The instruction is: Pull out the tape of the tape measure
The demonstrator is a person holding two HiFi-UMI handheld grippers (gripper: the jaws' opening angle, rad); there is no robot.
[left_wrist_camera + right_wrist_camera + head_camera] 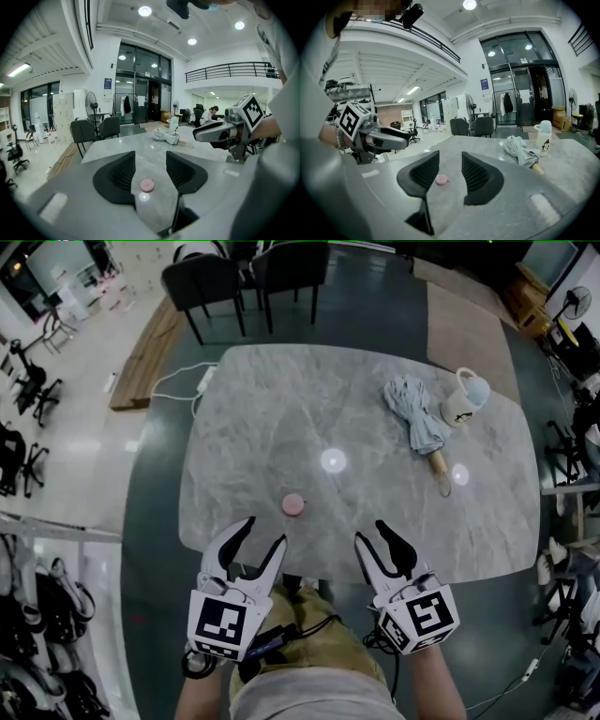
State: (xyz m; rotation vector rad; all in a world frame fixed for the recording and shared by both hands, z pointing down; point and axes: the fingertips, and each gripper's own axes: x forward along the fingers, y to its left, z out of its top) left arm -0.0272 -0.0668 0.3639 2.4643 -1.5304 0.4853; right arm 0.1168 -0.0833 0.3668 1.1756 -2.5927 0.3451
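A small round pink tape measure [293,504] lies flat on the grey marble table [262,418], near its front edge. In the left gripper view the tape measure [147,185] shows between the two jaws, some way ahead of them. My left gripper [264,539] hovers just short of it, open and empty. My right gripper [373,538] is over the table's front edge to the right, also open and empty. From the right gripper view the tape measure [441,179] sits ahead and slightly left. No tape shows outside its case.
A folded grey umbrella [415,418] and a white mug with a face print [466,395] lie at the table's back right. Dark chairs [246,276] stand beyond the far edge. A white power strip [204,379] lies on the floor at the left.
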